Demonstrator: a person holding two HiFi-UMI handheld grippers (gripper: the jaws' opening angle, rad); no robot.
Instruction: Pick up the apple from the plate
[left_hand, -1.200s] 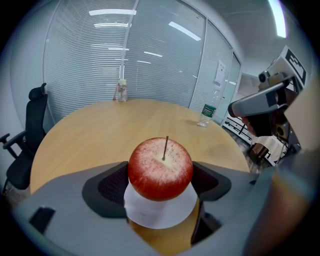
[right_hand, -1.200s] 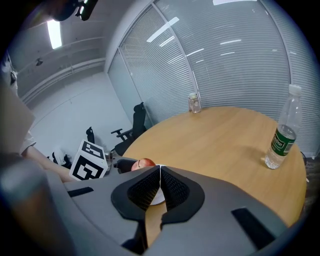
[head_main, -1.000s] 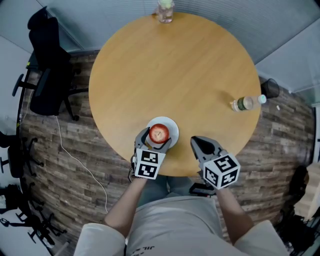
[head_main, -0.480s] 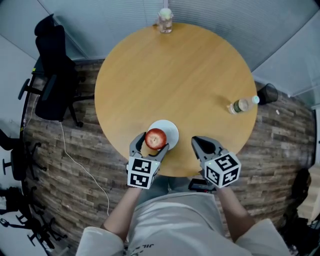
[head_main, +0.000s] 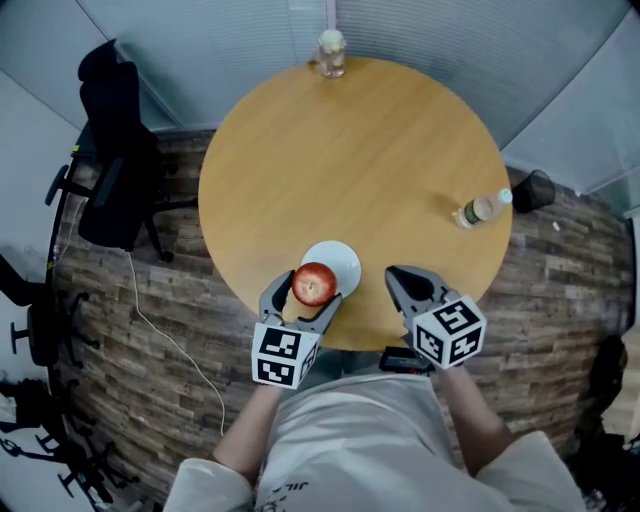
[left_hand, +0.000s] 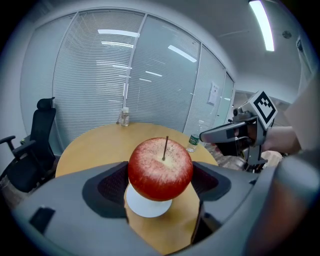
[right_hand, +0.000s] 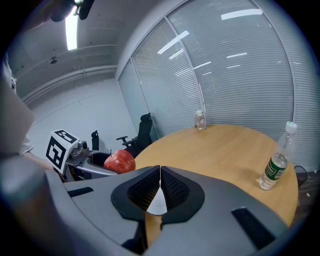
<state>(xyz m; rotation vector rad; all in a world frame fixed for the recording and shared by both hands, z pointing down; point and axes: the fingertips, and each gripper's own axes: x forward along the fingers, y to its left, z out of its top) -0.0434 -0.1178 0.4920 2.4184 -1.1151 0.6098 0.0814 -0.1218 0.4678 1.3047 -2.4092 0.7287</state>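
Note:
A red apple (head_main: 314, 284) with a thin stem is clamped between the jaws of my left gripper (head_main: 308, 290), lifted clear of the small white plate (head_main: 340, 259), which lies bare on the round wooden table (head_main: 350, 160) near its front edge. In the left gripper view the apple (left_hand: 160, 169) fills the middle, with the plate (left_hand: 145, 208) below it. My right gripper (head_main: 407, 283) hovers to the right of the plate, jaws pressed together on nothing. The right gripper view shows the apple (right_hand: 119, 162) at the left in the other gripper.
A plastic water bottle (head_main: 481, 209) stands at the table's right edge and a glass jar (head_main: 331, 52) at the far edge. A black office chair (head_main: 112, 160) stands left of the table, a cable (head_main: 150, 315) trails on the wood-pattern floor, and a dark bin (head_main: 535, 188) sits at the right.
My left gripper has drawn back toward me and up with the apple, so the apple has left the plate. The right gripper has barely shifted.

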